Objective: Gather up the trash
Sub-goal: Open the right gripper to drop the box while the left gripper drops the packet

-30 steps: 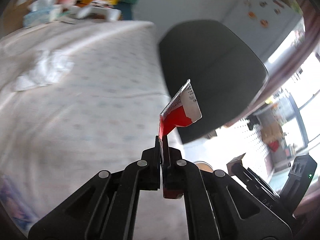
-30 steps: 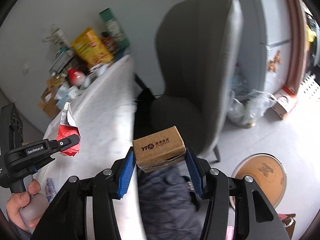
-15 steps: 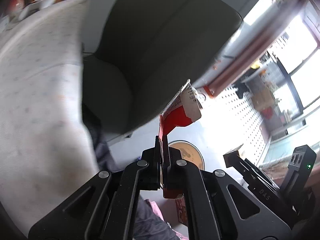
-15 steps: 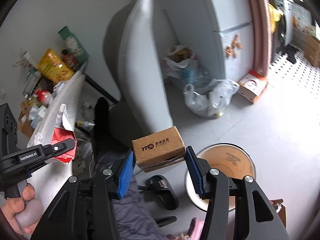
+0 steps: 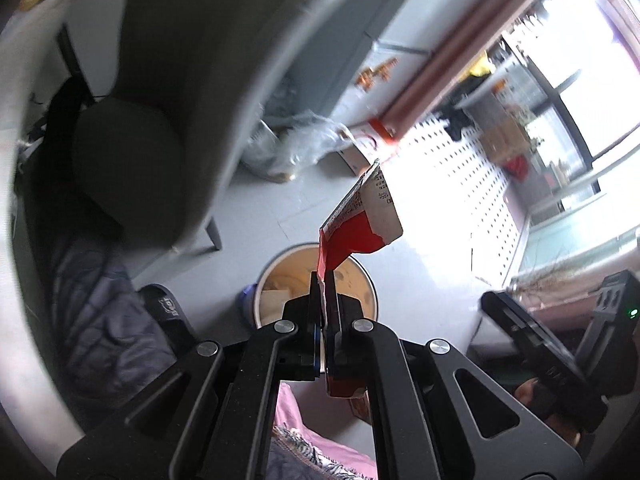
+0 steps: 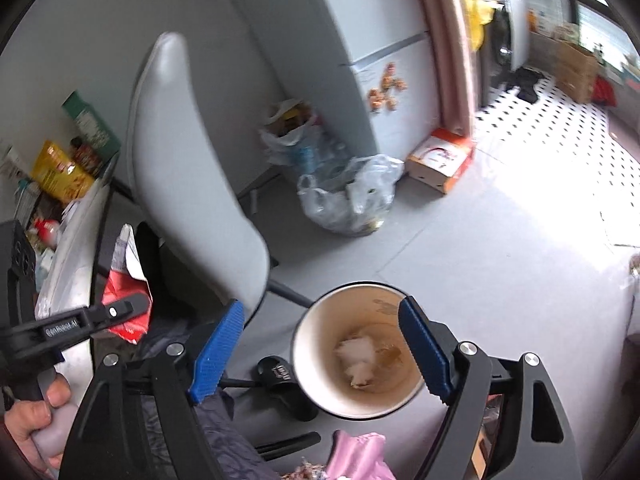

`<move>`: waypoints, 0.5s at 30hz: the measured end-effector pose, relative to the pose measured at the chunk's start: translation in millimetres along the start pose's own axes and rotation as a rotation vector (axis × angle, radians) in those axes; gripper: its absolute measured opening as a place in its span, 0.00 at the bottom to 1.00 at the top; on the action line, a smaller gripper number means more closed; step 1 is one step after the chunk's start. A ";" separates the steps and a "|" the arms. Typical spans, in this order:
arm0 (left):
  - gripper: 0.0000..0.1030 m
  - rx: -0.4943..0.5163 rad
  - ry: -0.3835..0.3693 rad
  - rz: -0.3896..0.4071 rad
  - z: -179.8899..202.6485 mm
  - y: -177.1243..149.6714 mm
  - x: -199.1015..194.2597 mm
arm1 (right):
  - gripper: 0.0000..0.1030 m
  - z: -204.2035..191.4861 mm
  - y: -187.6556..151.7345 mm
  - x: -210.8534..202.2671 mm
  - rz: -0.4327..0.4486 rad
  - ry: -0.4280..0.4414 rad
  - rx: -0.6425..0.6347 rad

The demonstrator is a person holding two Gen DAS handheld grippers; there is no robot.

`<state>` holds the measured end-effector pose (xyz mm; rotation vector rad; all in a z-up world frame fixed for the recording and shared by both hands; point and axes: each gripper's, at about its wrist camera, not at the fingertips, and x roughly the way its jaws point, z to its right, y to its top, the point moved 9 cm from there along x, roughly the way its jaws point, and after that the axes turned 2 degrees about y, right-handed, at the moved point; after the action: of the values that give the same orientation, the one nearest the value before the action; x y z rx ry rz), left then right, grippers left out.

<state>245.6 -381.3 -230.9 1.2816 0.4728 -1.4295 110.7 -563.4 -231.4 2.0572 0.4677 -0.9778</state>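
My left gripper (image 5: 325, 300) is shut on a red and white torn wrapper (image 5: 362, 220), held above a round waste bin (image 5: 280, 280) on the floor. In the right wrist view the same wrapper (image 6: 126, 280) shows at the left in the left gripper (image 6: 120, 312). My right gripper (image 6: 320, 348) is open and empty above the waste bin (image 6: 308, 360). White crumpled paper (image 6: 358, 356) lies at the bin's bottom. The small cardboard box is not visible.
A grey chair (image 6: 188, 184) stands left of the bin. A black slipper (image 6: 280, 372) lies beside it. Plastic bags of rubbish (image 6: 344, 196) and a cardboard box (image 6: 438, 160) sit by the fridge (image 6: 360, 40). The cluttered table edge (image 6: 76, 240) is at left.
Both grippers swung from the table down over the floor bin. My right gripper opened and the small cardboard box it held is gone from its jaws.
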 end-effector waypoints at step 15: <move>0.81 0.068 -0.061 -0.090 59.5 -25.3 43.9 | 0.79 59.6 21.1 -37.2 0.077 -0.060 0.104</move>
<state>205.9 -442.8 -258.4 1.2807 0.4492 -1.5674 71.3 -623.1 -215.1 2.1151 0.3094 -1.0334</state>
